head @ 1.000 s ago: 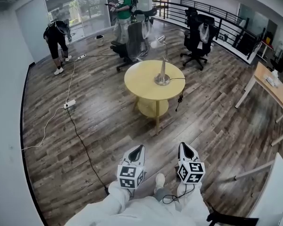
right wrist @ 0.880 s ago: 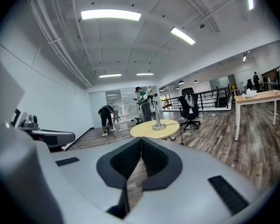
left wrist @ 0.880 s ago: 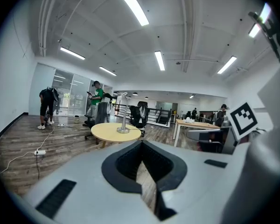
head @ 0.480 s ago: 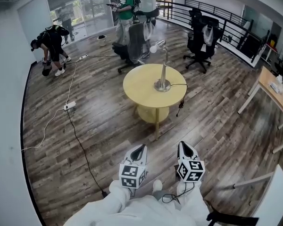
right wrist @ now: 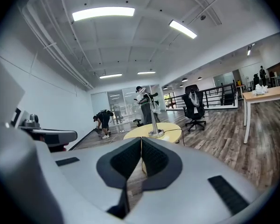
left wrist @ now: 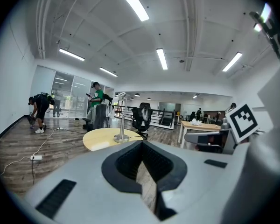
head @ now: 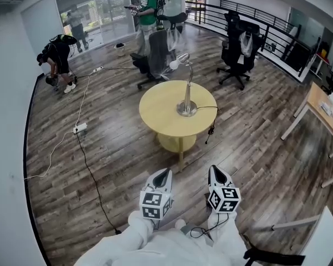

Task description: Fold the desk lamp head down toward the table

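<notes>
Change: the round yellow table (head: 158,107) and the desk lamp (head: 185,90) sit lower and closer in the head view than a second ago; the bent-over person in dark (head: 56,57) has moved toward the left wall.
Count: one lamp, one table, two grippers, three people – one bent over, one standing in green (head: 146,7), one by the glass (head: 75,24).
Lamp look: silvery round base, slim upright stem, curved neck, pale head (head: 175,63) raised high and leaning left; a dark cord trails off the right edge.
Lamp place: on the table, right of centre, well ahead of both grippers.
Left gripper (head: 162,174): jaws pressed together, nothing between.
Right gripper (head: 215,170): jaws closed too – empty.
</notes>
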`<state>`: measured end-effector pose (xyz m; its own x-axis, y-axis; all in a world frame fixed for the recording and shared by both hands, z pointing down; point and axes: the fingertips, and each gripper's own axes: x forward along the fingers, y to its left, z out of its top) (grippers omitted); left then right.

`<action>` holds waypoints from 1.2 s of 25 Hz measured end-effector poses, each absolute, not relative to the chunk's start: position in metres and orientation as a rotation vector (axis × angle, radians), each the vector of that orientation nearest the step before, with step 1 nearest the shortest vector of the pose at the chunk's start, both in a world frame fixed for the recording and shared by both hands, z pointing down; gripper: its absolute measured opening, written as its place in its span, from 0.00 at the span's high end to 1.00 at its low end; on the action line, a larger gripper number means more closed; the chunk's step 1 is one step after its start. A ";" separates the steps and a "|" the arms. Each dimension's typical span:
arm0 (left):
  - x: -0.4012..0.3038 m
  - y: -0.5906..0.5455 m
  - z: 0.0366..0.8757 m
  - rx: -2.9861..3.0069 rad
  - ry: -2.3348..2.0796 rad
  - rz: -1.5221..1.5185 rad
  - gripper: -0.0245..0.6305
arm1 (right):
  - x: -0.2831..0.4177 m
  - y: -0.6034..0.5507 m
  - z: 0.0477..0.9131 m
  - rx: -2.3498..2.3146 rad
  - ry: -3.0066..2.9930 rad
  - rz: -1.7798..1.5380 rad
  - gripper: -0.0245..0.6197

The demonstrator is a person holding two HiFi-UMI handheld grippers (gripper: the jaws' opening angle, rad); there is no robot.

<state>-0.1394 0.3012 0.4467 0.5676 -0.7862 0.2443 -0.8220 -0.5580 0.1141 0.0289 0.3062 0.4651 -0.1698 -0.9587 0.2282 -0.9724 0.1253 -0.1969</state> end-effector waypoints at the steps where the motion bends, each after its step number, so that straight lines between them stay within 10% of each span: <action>1: -0.135 0.296 0.447 2.584 -1.346 0.246 0.96 | 0.033 0.302 0.466 1.991 -2.323 0.474 0.94; 30: -0.078 0.180 0.467 2.562 -1.340 0.265 0.96 | 0.097 0.199 0.504 1.983 -2.277 0.578 0.94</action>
<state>-0.0783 0.1799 0.4666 0.5634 -0.7816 0.2676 -0.8246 -0.5518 0.1246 0.0970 0.1988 0.5036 -0.1664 -0.9419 0.2916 -0.9671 0.0982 -0.2348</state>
